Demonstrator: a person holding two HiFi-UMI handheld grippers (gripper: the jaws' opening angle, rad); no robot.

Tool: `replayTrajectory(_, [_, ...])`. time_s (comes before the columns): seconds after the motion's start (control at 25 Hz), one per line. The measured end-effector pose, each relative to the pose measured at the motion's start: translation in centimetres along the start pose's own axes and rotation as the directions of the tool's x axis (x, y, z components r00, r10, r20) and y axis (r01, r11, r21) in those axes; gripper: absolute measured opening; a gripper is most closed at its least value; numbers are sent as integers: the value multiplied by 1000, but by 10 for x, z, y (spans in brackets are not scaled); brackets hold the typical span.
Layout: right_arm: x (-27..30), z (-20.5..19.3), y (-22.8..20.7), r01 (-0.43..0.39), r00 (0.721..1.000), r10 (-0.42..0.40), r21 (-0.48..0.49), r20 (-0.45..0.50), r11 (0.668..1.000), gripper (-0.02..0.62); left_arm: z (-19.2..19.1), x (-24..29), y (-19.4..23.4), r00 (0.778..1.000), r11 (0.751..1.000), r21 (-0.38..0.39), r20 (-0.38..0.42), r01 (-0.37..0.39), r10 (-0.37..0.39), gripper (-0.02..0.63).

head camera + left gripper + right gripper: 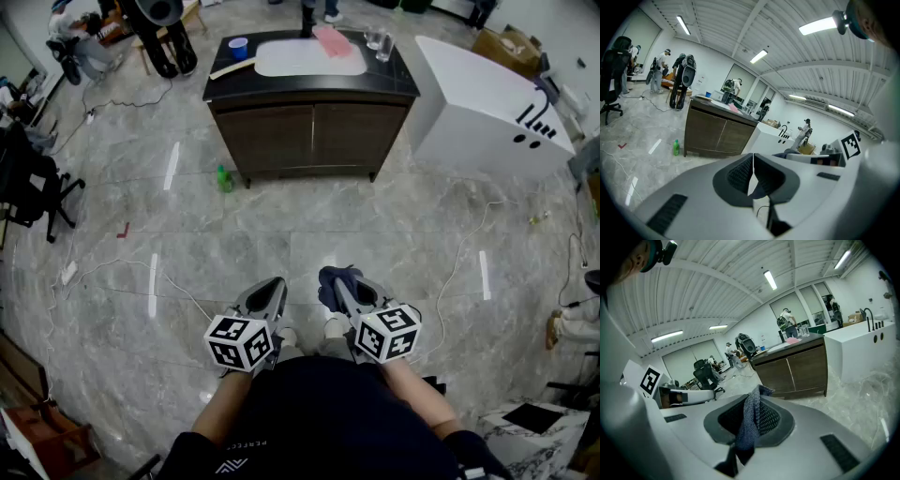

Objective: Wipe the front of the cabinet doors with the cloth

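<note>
as far as i can judge, none of the wiping is done yet. the cabinet doors stand well ahead of both pairs of fingertips, across the floor, and neither gripper is near them. only the pickup looks done. your right gripper has its fingers clamped on the cloth, a dark blue knitted fold that pokes up past the fingertips and hangs down behind them. your left gripper is just beside the right one, its fingers pressed together with nothing between them. the whole job is left: carry the cloth's free end to the door fronts and rub over both panels.
</note>
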State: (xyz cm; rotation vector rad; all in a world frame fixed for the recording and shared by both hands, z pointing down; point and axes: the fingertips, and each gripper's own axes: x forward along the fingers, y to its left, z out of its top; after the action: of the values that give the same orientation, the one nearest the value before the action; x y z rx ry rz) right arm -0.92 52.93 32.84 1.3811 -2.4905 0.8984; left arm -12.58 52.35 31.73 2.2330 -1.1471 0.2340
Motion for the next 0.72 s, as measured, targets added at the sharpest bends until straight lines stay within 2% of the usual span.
replayTrajectory(0.36, [-3, -2, -4, -2, 1000, 2, -1, -2, 1000, 51, -5, 2, -9, 1000, 1000, 2, 0, 4, -4, 14])
replayTrajectory(0.72, [-11, -1, -20, -38, 999, 36, 67, 20, 997, 51, -11, 14, -17, 1000, 1000, -22, 2, 4, -4, 14])
